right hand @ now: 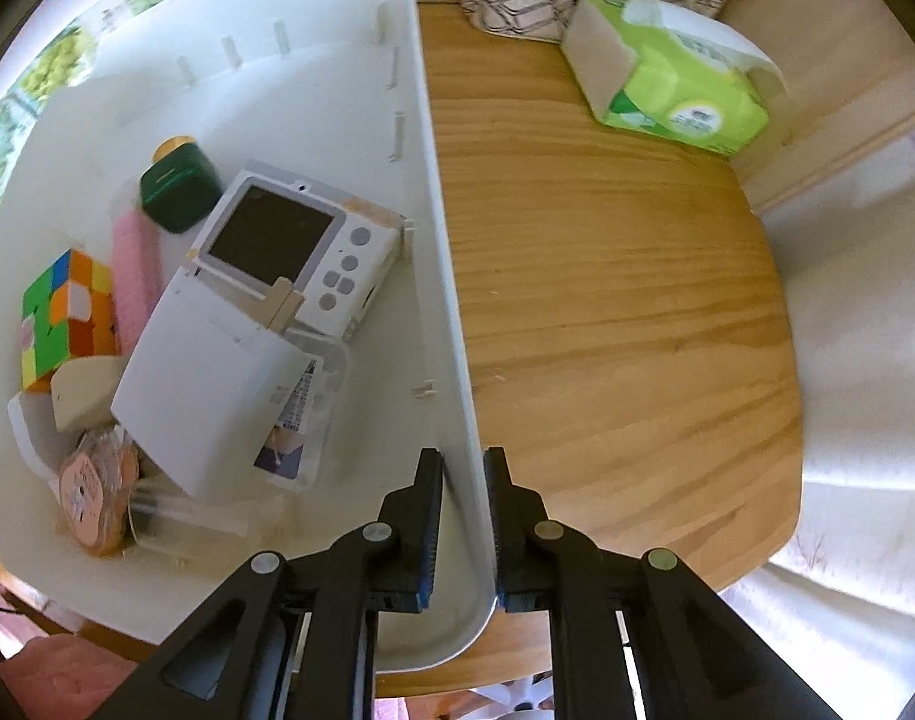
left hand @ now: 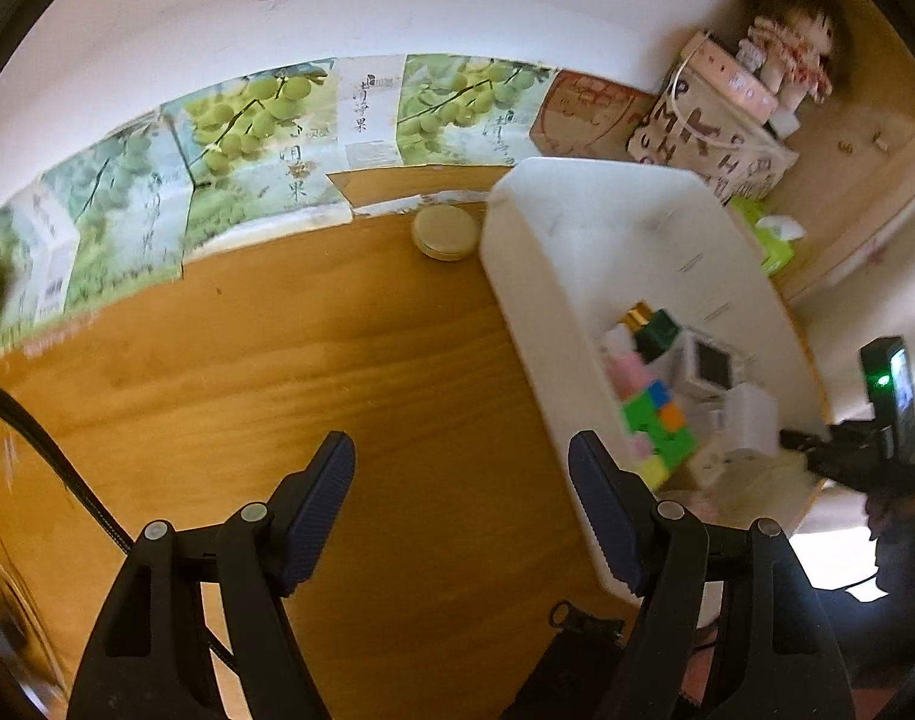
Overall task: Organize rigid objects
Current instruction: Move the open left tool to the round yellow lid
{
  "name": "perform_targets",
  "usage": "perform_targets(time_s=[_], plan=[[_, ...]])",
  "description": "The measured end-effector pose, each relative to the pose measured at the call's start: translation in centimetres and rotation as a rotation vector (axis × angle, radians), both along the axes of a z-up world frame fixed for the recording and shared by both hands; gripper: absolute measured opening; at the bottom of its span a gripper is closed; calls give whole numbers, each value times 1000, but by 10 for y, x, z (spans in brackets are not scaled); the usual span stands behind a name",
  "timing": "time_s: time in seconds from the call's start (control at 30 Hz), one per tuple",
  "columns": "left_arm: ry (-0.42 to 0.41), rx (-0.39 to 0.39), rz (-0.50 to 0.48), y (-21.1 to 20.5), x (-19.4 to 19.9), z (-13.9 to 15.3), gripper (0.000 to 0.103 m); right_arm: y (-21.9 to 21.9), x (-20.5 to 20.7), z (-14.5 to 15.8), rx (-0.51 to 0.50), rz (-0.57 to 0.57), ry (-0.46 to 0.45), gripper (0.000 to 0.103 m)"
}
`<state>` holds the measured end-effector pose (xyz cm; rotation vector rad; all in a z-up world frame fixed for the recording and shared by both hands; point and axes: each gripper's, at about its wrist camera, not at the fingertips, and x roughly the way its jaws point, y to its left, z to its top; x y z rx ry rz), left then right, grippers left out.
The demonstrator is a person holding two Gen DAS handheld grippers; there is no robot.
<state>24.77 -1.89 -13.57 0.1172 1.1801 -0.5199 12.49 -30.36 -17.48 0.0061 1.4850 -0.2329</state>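
The left gripper [left hand: 460, 513] is held open above a wooden table [left hand: 313, 360], nothing between its fingers. A white bin [left hand: 553, 252] holding a puzzle cube [left hand: 661, 426] is seen beside it, a round tin [left hand: 446, 232] near the wall.

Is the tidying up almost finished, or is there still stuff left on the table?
Mostly done, it looks like. The white bin already holds the puzzle cube, green box, white camera and other bits. The right gripper has its jaws clamped on the bin's wall, while the left gripper is open and empty. One round tin sits out on the table.
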Motion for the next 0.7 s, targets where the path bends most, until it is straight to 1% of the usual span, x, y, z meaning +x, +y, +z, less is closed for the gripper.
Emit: perform_targets(time_s=[0.07,0.2,0.3,0.37,0.5,0.57,0.7], plan=[[-3,23,-42,0,11,-4,77,-1,1,0,-9,-24,0,16],[-38,99,-149,-6,35,-15,77,0,4,2,-36,-71,0,18],[-67,129,-225,-12,50,-25,77,6,8,2,-58,-88,-3,20],[-96,134,-278,-18,60,-32,77,6,9,4,-60,-105,-6,20],[-133,116,-377,-33,79,-49,77,9,5,6,-65,-126,0,21],[-173,120,-417,-42,85,-56,77,9,5,6,-66,-134,4,21],[-223,134,-478,-57,99,-70,77,11,5,6,-79,-139,15,21]])
